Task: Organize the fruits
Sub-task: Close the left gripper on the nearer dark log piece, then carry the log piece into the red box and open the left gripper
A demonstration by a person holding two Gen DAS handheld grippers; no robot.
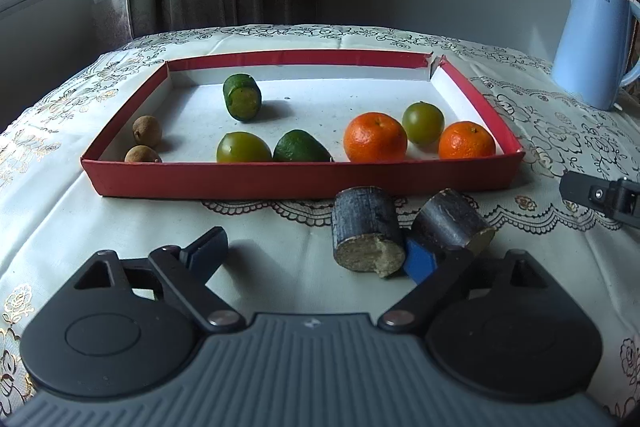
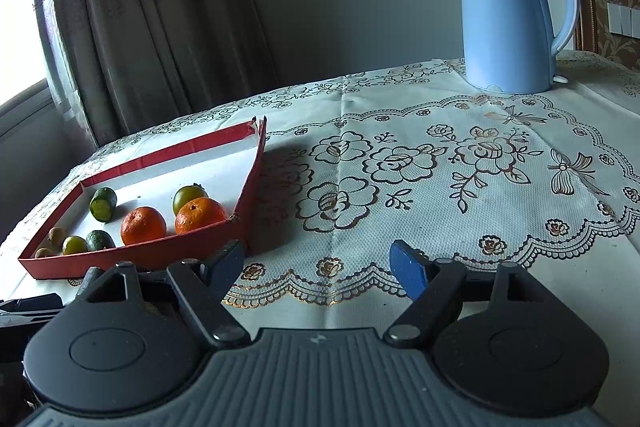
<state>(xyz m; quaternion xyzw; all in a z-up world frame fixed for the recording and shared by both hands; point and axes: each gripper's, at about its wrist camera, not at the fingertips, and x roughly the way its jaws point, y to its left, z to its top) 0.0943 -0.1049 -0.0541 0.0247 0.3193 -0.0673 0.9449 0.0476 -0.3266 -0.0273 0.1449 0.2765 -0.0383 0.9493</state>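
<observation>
Two pieces outside: two dark cut cylinders, likely sugarcane, lie on the surface just in front of the red tray's (image 1: 304,183) near wall; the left cane piece (image 1: 366,231) shows its pale fibrous cut end, the right cane piece (image 1: 450,223) leans close beside it.
Inside the red tray: two oranges (image 1: 375,137), two round green fruits (image 1: 243,147), two dark green cut pieces (image 1: 242,97) and two small brown longans (image 1: 147,131) at the tray's left end.
Left hand-held gripper (image 1: 316,255): spread, nothing pinched; its blue right finger (image 1: 420,261) sits just beside the left cane piece, which lies between the fingers but is not pressed.
Right hand-held gripper (image 2: 320,267): spread and empty over bare tablecloth, to the right of the red tray.
Step in hand, as I judge it: taking the left cane piece to carry it into the red tray.
Doing it well: centre the fingers on the bark sides, not the crumbly cut end; close squarely so it cannot roll; avoid nudging the right cane piece; lift clear of the tray's near wall.
Kettle (image 2: 508,15): blue, well beyond the red tray's right side, not involved.
</observation>
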